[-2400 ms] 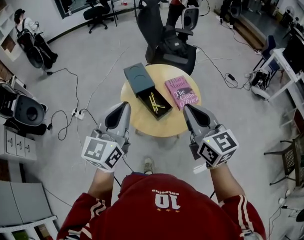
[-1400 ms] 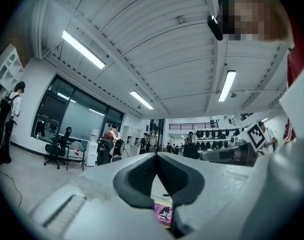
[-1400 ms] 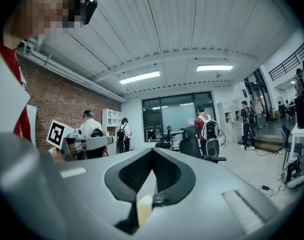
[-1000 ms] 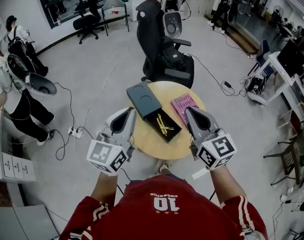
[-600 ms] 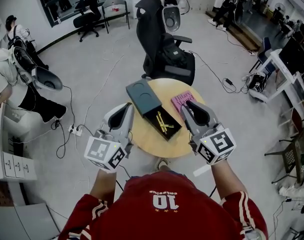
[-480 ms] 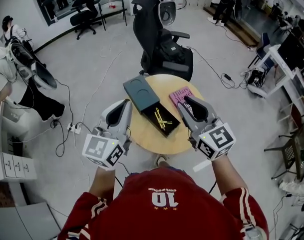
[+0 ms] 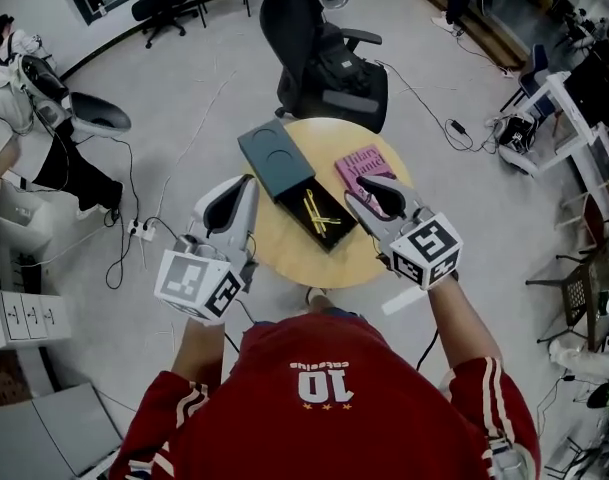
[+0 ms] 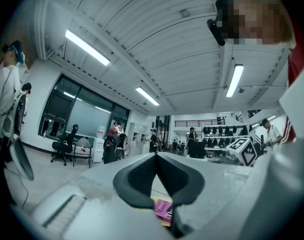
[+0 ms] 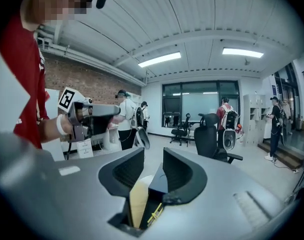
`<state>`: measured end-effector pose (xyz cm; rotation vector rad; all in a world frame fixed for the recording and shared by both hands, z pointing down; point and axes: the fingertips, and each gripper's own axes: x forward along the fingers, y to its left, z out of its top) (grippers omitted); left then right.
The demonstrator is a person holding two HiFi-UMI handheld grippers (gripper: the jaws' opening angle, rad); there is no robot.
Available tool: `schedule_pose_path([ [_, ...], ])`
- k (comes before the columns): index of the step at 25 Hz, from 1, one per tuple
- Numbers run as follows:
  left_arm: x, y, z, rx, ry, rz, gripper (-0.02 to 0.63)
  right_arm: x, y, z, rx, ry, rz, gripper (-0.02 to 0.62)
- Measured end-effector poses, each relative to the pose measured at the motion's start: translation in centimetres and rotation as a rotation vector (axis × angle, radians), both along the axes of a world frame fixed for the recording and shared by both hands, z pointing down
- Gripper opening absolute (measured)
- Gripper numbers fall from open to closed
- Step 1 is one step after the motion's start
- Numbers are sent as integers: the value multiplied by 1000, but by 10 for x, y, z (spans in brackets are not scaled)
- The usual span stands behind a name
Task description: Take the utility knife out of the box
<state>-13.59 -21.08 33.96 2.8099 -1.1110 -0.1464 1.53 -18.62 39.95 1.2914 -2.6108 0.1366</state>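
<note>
Right now the right gripper (image 7: 367, 196) hangs over the near-right part of the round table (image 7: 284, 260), just beside the pink book (image 7: 362, 165). Its jaws have just been opening and stand spread wide. Nothing is between them; its own view only looks through the gap at the box (image 7: 292, 196) beyond. The left gripper (image 7: 238, 186) hovers at the table's left edge with its jaws pressed together and empty.

The utility knife (image 7: 321, 211), yellow, lies in the box's open tray near the middle of the table, crossed over a second yellow piece. The reach looks to be the step in hand, and the knife is untouched.

To do it well, I'd say the right gripper should come down over the tray with its jaws square across the handle of whichever piece lies on top, away from the crossing. That way, closing catches one piece and not both. The grip should be firm and the lift straight up, clear of the tray walls. The box may slide, so the closed left gripper could press on its dark cover to steady it.
</note>
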Motion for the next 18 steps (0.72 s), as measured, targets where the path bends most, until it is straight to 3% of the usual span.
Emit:
schedule_pose_path([
  [7, 11, -21, 16, -27, -35, -3, 3, 22, -31, 92, -160, 49, -19, 97],
  [12, 21, -33, 26, -42, -50, -5, 3, 23, -36, 166, -281, 115, -93, 95],
  [18, 24, -41, 38, -73, -68, -12, 3, 14, -28, 251, -401, 330, -237, 84],
])
